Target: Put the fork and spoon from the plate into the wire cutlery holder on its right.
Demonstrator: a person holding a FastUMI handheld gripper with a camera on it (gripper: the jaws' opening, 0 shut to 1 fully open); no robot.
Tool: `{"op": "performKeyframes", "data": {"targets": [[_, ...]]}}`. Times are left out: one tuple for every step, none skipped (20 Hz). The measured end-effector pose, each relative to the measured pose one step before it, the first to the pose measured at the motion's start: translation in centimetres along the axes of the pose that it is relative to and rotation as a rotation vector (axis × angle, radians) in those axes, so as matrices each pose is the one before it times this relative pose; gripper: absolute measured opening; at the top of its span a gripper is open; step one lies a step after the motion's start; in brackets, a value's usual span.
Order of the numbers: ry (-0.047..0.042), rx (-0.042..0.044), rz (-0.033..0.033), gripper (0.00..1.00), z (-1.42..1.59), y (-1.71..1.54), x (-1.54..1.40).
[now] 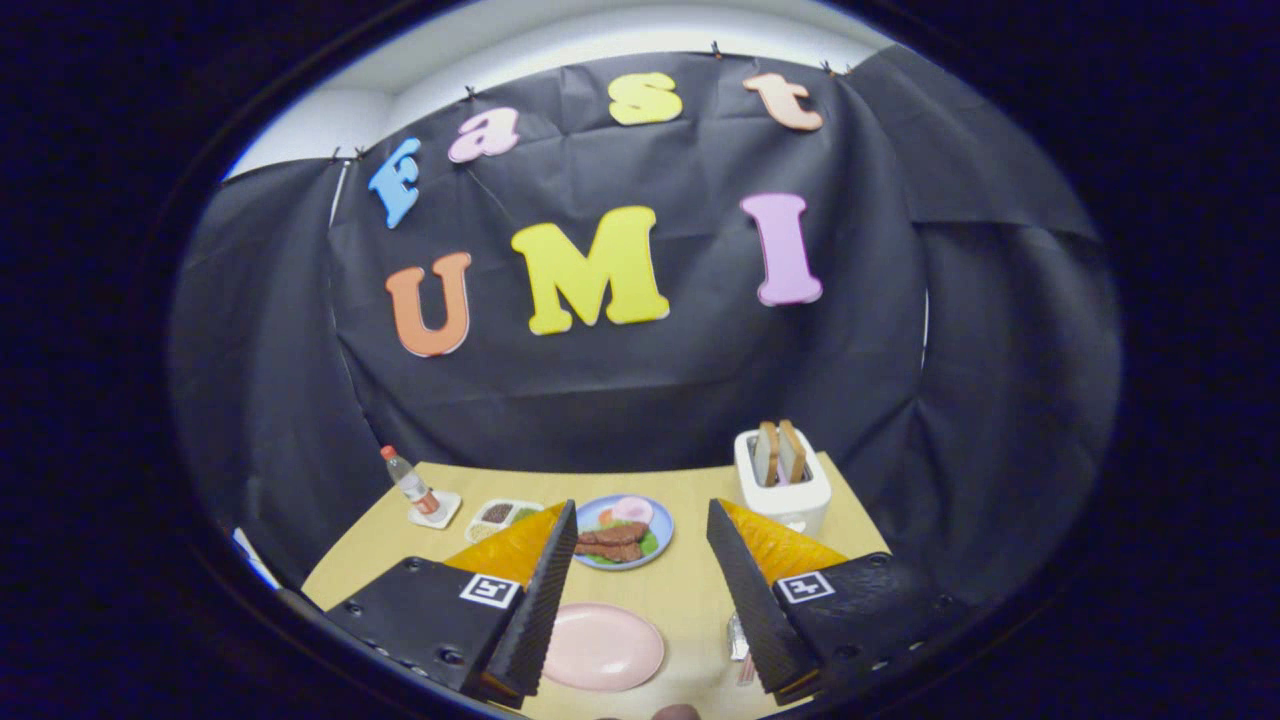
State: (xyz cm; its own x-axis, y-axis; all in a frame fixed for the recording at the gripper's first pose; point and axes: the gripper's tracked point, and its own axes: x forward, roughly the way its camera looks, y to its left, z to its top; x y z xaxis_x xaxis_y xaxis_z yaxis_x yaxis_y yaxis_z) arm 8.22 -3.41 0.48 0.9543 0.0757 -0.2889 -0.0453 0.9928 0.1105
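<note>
1. Black cloth forms the booth's wall behind a light wooden table [690,590], with a strip of white wall above the cloth.
2. Hanging over the near part of the table, the gripper [640,520] has its jaws wide apart, and nothing is held between them.
3. A pink plate [602,647] lies on the table between the two fingers, close to the near edge; its face looks bare, with no fork or spoon to be made out on it.
4. Just right of the pink plate, mostly hidden behind the right finger, a bit of shiny metal [738,640] shows; it sits where the wire cutlery holder would be, but I cannot tell whether it is the holder or cutlery.
5. Beyond the fingertips sits a blue plate [624,533] carrying brown slices, some green, and a pale pink and white piece.
6. A white toaster [782,482] stands at the far right of the table with two slices of toast upright in its slots.
7. Left of the blue plate lies a small white tray [500,517] with dark and green food in its compartments.
8. Further left, a small clear bottle [410,483] with a red cap stands tilted on a white coaster [437,512] near the table's far left corner.
</note>
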Motion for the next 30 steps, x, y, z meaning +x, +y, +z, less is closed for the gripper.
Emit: {"op": "performKeyframes", "data": {"targets": [[-0.03717, -0.00374, -0.00464, 0.78, 0.75, 0.46, -0.843], [-0.03048, 0.0011, -0.00391, 0.8, -0.016, 0.909, -0.811], [-0.0163, 0.01378, -0.0069, 0.81, -0.004, 0.389, -0.614], [-0.02229, 0.00675, -0.01536, 0.83, -0.119, -0.273, -0.679], [-0.01872, 0.00565, -0.02618, 0.83, 0.014, -0.397, -0.586], [-0.02589, 0.00843, -0.01707, 0.83, 0.071, -0.169, -0.895], [-0.02289, 0.0109, -0.01969, 0.84, 0.164, -0.111, -0.705], [-0.01811, 0.00905, -0.0148, 0.84, 0.0, -0.045, -0.442], [-0.00182, 0.00475, -0.01138, 0.84, -0.189, 0.01, -0.321], [0.00035, 0.00471, -0.00545, 0.84, -0.232, 0.071, -0.163], [0.00576, 0.00219, -0.00641, 0.84, -0.108, 0.157, -0.142], [0.00085, 0.00263, -0.00636, 0.84, 0.029, -0.013, -0.134], [-0.00453, 0.0043, 0.00015, 0.84, 0.233, 0.156, -0.16], [-0.0064, -0.00306, -0.00196, 0.84, 0.169, 0.14, -0.145], [-0.0059, -0.00724, 0.001, 0.84, 0.129, 0.168, -0.185], [-0.00218, -0.00821, 0.00167, 0.84, -0.037, 0.184, -0.13], [-0.00642, -0.00665, 0.00477, 0.84, 0.227, 0.214, -0.236], [-0.00726, -0.00521, 0.00634, 0.84, 0.15, 0.199, -0.187], [-0.00976, -0.00399, 0.01413, 0.84, 0.278, 0.385, -0.355], [-0.00643, -0.00144, 0.01202, 0.84, 0.124, 0.423, -0.143], [-0.0022, -0.00538, 0.00024, 0.85, 0.1, 0.032, -0.17], [-0.00412, -0.00499, 0.00017, 0.85, 0.089, -0.06, -0.023], [-0.00841, -0.00423, -0.00101, 0.85, 0.265, 0.056, -0.022], [-0.0065, -0.01101, -0.00483, 0.85, 0.107, 0.047, 0.091], [-0.00216, -0.01786, -0.00855, 0.85, 0.066, -0.2, -0.005], [-0.00705, -0.00586, -0.00084, 0.85, 0.252, 0.041, -0.166], [-0.00766, -0.00371, -0.00171, 0.85, 0.331, 0.108, -0.015], [-0.0053, -0.0001, 0.00011, 0.85, 0.13, 0.25, -0.091], [-0.00354, -0.00029, 0.00153, 0.85, 0.145, 0.13, -0.019], [-0.00336, -0.00205, -0.00039, 0.85, -0.011, 0.077, -0.09]]}}
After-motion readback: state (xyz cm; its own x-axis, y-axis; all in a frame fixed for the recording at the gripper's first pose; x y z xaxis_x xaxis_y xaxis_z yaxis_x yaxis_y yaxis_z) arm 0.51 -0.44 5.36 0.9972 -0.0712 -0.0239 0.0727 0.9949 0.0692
